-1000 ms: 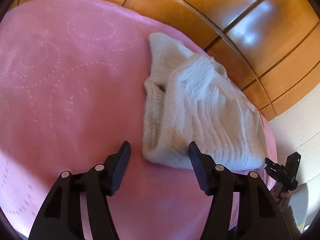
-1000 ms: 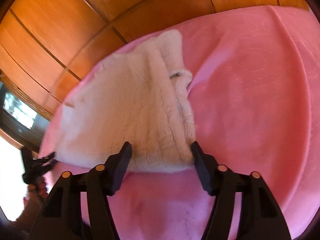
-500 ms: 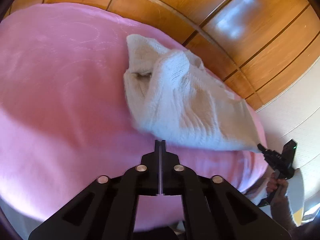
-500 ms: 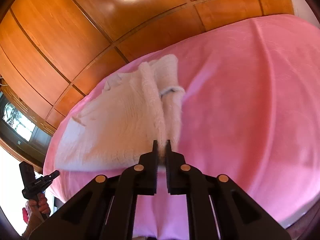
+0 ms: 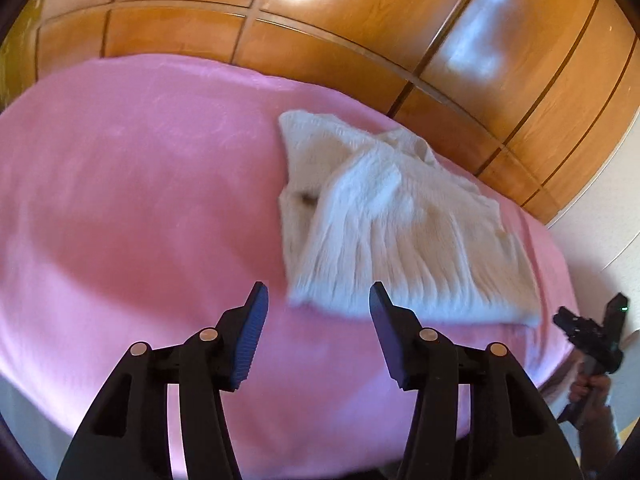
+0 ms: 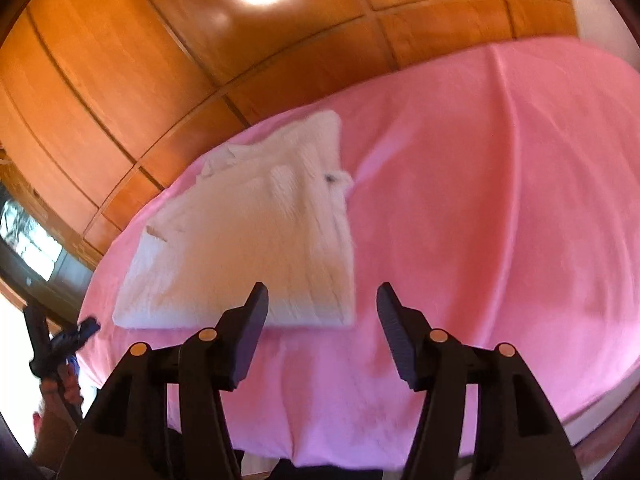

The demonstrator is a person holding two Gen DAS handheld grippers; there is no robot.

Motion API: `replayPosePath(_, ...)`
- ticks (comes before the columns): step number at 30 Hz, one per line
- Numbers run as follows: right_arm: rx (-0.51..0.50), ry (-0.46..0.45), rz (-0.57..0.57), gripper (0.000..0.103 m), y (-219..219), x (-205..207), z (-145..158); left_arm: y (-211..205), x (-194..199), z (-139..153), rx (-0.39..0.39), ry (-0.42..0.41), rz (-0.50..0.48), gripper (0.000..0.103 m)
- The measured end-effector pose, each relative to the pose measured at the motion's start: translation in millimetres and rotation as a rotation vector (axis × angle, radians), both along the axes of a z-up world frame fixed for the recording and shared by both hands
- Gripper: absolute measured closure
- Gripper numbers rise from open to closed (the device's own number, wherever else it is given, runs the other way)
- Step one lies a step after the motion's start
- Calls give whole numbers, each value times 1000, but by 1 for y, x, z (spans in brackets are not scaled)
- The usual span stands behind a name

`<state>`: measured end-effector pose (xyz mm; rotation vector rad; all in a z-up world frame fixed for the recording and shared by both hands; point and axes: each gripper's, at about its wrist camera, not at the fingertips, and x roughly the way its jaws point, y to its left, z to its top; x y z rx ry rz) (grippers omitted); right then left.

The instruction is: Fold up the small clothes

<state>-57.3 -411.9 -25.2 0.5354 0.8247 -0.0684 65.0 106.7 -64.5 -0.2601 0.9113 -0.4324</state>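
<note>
A small white knitted sweater point(image 5: 400, 224) lies folded on the pink blanket point(image 5: 140, 200). It also shows in the right wrist view point(image 6: 256, 248). My left gripper point(image 5: 318, 300) is open and empty, just short of the sweater's near left corner. My right gripper point(image 6: 322, 300) is open and empty, just short of the sweater's near right corner. The other gripper shows at each view's edge: the right one point(image 5: 592, 332) and the left one point(image 6: 60, 344), each held in a hand.
The pink blanket point(image 6: 500, 200) covers a bed. Orange wooden wardrobe doors point(image 5: 360, 20) stand behind it. A white wall point(image 5: 600, 240) is at the right and a dark window frame point(image 6: 32, 248) at the left.
Half a second ago both grippers were shut and lifting the sweater's near edge. Now both are open and pulled back, and the sweater lies released on the blanket.
</note>
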Motion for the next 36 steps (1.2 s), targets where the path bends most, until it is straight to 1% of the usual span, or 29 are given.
replayPosePath(4,-51,11,8,46,1,35,-1,-28,43,-7,50,-8,-36,52)
replayPosePath(8,-69,56,10,46,-3,76,-15,-54,73,-24,104,47,-110,53)
replayPosePath(9,-61,70,19,47,-3,84,-20,-57,75,-28,102,61,-133,64)
replayPosePath(10,-44,93,46,56,-3,92,-28,-62,75,-34,112,79,-161,71)
replayPosePath(11,-31,115,68,72,-1,97,-35,-64,73,-37,129,81,-174,84)
replayPosePath(12,-26,136,86,81,1,99,-41,-65,68,-40,141,75,-187,98)
replayPosePath(13,-40,147,99,95,4,98,-45,-62,62,-41,131,66,-189,98)
replayPosePath(14,-51,142,101,96,6,95,-45,-57,55,-41,98,69,-189,99)
replayPosePath(16,-27,113,108,98,8,82,-38,-47,36,-40,43,83,-189,99)
replayPosePath(18,-4,84,113,98,10,66,-29,-39,18,-38,7,95,-191,99)
replayPosePath(22,16,46,103,98,15,28,-12,-15,-28,-34,-95,141,-162,100)
replayPosePath(26,33,27,90,98,20,2,-2,-1,-61,-26,-149,156,-144,100)
replayPosePath(30,54,-4,106,98,26,-20,16,1,-82,-13,-162,150,-170,100)
replayPosePath(32,55,-11,136,98,31,-30,29,5,-95,-6,-170,153,-185,100)
replayPosePath(34,51,-14,171,98,35,-39,40,12,-104,-1,-176,159,-187,100)
replayPosePath(36,34,-12,186,98,38,-41,45,16,-104,3,-190,159,-175,100)
